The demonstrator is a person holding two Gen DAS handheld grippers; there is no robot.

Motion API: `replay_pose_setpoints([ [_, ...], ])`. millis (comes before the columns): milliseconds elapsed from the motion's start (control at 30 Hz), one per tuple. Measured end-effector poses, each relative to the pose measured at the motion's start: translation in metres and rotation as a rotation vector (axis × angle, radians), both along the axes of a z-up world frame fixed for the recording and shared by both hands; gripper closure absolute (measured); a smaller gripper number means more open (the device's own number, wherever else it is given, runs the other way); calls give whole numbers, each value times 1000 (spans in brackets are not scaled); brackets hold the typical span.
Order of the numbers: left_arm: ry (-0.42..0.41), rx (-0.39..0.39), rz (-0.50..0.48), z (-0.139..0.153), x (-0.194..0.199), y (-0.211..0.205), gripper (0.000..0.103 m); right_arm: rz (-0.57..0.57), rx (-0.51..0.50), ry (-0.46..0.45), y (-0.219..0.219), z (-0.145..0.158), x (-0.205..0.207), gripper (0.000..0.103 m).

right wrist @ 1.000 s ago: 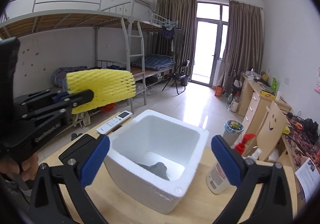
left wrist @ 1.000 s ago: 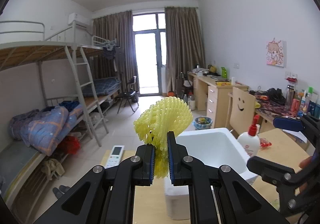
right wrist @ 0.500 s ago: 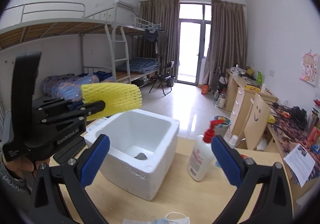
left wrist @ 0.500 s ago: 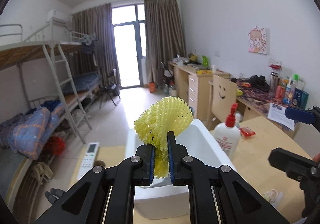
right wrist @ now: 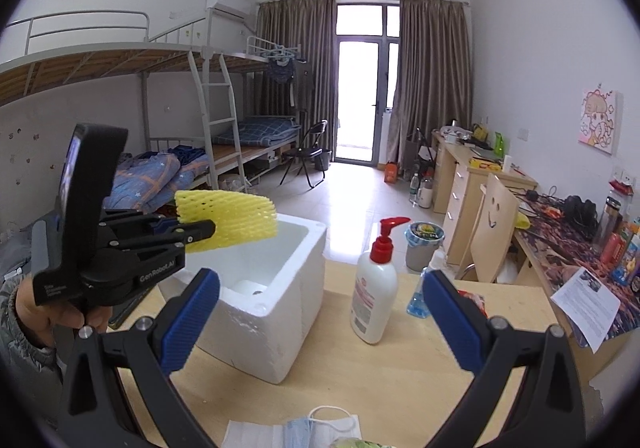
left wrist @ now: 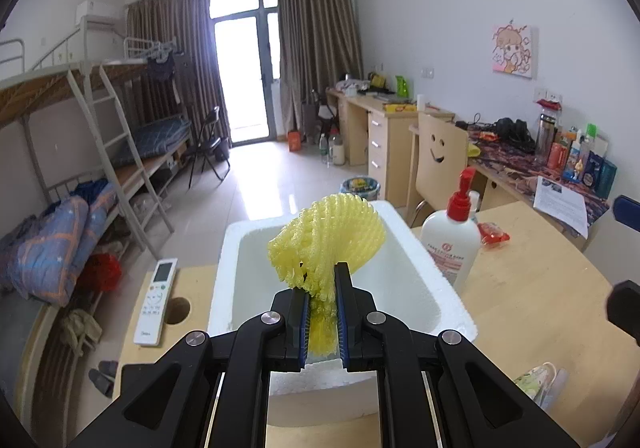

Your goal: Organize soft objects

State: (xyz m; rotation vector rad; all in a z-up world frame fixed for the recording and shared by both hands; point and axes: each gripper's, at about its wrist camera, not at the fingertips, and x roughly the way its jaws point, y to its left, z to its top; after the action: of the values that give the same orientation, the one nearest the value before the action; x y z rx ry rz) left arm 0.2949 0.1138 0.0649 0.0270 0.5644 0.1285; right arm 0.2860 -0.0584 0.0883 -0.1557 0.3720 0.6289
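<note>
My left gripper [left wrist: 323,288] is shut on a yellow foam net sleeve [left wrist: 332,236], which fans out above the open white foam box [left wrist: 444,300]. From the right wrist view, that left gripper [right wrist: 208,226] holds the foam net [right wrist: 230,222] over the near left rim of the foam box [right wrist: 276,324]. A small dark object [right wrist: 258,292] lies on the box floor. My right gripper [right wrist: 320,322] stands wide open and empty, in front of the box above the wooden table [right wrist: 400,380]. A blue face mask [right wrist: 308,428] lies at the table's front edge.
A white pump bottle with a red top [right wrist: 376,292] stands right of the box, a small blue bottle [right wrist: 416,302] beyond it. A remote control [left wrist: 156,302] lies left of the box beside a round table hole [left wrist: 176,310]. A red packet [left wrist: 492,234] and papers [left wrist: 560,204] lie right.
Both grippers swung rightward across the table. The left one carried the foam net from beside the box to over its opening and dipped lower. The right gripper stayed open.
</note>
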Motion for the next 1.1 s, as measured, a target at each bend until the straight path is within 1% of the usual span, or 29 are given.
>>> replay_pose_setpoints([
  [67,13,-7,-2,-1,2,1,91,-3,1,4,-3,-2,-1,1],
  [133,20,6,-3,-2,4,-1,91,-9,2,5,-4,-2,-1,1],
  [167,21,8,-6,-2,5,-2,90,-11,3,6,-6,-3,-1,1],
  [233,29,11,-2,-2,7,-1,85,-16,8,7,-8,-3,-2,1],
  [267,26,10,-1,-1,7,0,75,-19,9,9,-10,-3,-2,1],
  [300,17,8,-3,0,6,1,59,-22,10,9,-11,-3,-3,1],
  [333,8,9,-2,0,5,1,51,-25,12,8,-12,-3,-4,1],
  [367,-9,8,-4,2,3,1,36,-28,13,8,-11,-2,-4,0],
  [400,-29,10,-7,4,1,0,24,-29,14,9,-12,-2,-4,0],
  [467,-71,9,-4,9,-5,0,15,-33,15,7,-13,-1,-5,0],
  [500,-79,5,-3,10,-6,0,9,-34,16,6,-13,-1,-5,0],
  [567,-84,0,3,12,-8,0,3,-37,15,4,-14,-1,-5,0],
  [700,-102,14,13,15,-12,-1,3,-34,18,4,-14,-1,-7,0],
  [800,-111,3,16,17,-17,-1,3,-31,24,3,-16,-1,-7,0],
  [933,-141,-5,31,24,-30,0,3,-28,29,-1,-17,1,-11,0],
  [1100,-174,19,46,33,-50,-5,3,-23,31,-8,-20,4,-21,0],
])
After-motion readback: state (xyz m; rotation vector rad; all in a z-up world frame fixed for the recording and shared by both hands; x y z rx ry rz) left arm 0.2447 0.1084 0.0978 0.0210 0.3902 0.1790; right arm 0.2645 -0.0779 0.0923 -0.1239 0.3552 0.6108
